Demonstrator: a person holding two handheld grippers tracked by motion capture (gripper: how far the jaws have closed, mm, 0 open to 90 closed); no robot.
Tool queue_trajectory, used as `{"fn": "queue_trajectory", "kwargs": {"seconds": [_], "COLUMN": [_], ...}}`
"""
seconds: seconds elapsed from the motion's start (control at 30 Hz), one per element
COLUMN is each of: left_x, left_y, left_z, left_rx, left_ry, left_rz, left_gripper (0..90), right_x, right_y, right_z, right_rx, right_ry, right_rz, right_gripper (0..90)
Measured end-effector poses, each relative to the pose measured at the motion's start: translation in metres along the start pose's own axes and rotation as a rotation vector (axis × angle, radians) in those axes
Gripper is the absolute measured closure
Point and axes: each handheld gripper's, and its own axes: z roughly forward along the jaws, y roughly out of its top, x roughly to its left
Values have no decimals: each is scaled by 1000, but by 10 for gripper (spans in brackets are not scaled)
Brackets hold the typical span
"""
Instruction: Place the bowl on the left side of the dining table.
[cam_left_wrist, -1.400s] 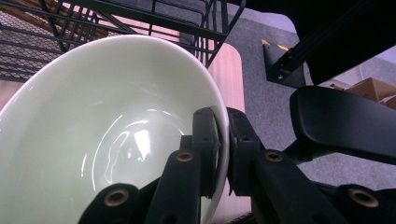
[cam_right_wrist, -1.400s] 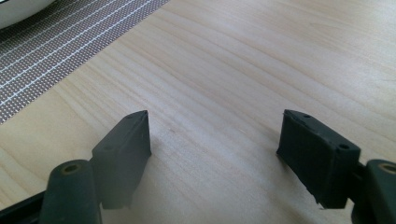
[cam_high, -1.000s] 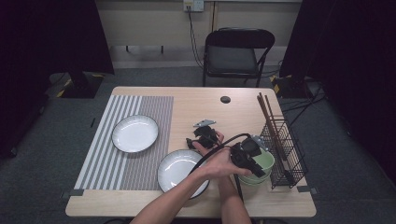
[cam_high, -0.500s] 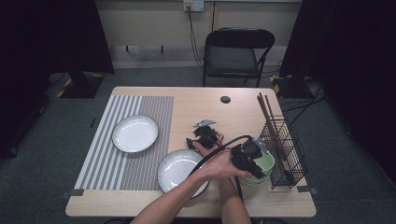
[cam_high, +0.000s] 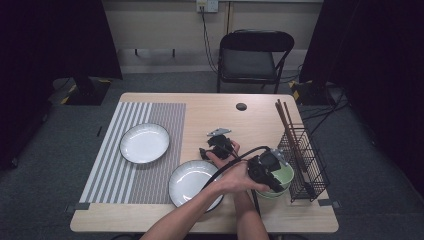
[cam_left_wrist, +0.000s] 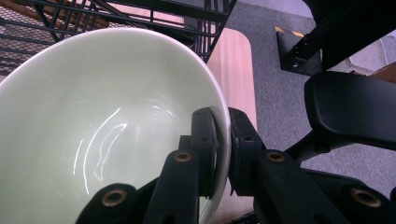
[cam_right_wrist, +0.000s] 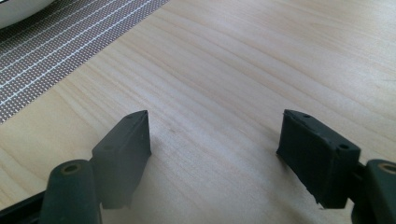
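Little moved, left gripper (cam_left_wrist: 223, 140) still clamped on pale green bowl (cam_left_wrist: 93, 121) rim beside wire rack (cam_high: 302, 160), right gripper (cam_right_wrist: 215, 154) wide over worktop (cam_right_wrist: 233, 70)

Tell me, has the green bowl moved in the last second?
No. The green bowl sits beside the wire rack as before, the left gripper clamped on its rim.

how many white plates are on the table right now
2. One white plate lies on the striped mat; the other white plate straddles the mat's right edge near the front, partly hidden by a forearm.
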Motion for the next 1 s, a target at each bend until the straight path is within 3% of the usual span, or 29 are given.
{"fn": "queue_trajectory", "kwargs": {"seconds": [0.1, 0.3, 0.7, 0.83, 1.0], "left_x": [-1, -2, -6, -7, -4], "left_y": [0, -1, -2, -1, 1], "left_z": [1, 4, 6, 13, 17], "left_rx": [13, 26, 73, 116, 126], "left_ry": [7, 16, 96, 103, 65], "left_rz": [21, 17, 15, 18, 4], "left_gripper": [827, 811, 702, 698, 744], "right_x": [0, 0, 0, 0, 0], "right_y": [0, 0, 0, 0, 0], "right_z": [0, 0, 0, 0, 0], "right_rx": [0, 1, 0, 0, 0], "right_ry": [0, 0, 1, 0, 0], "right_rz": [0, 1, 1, 1, 1], "right_gripper": [245, 245, 245, 245, 245]}}
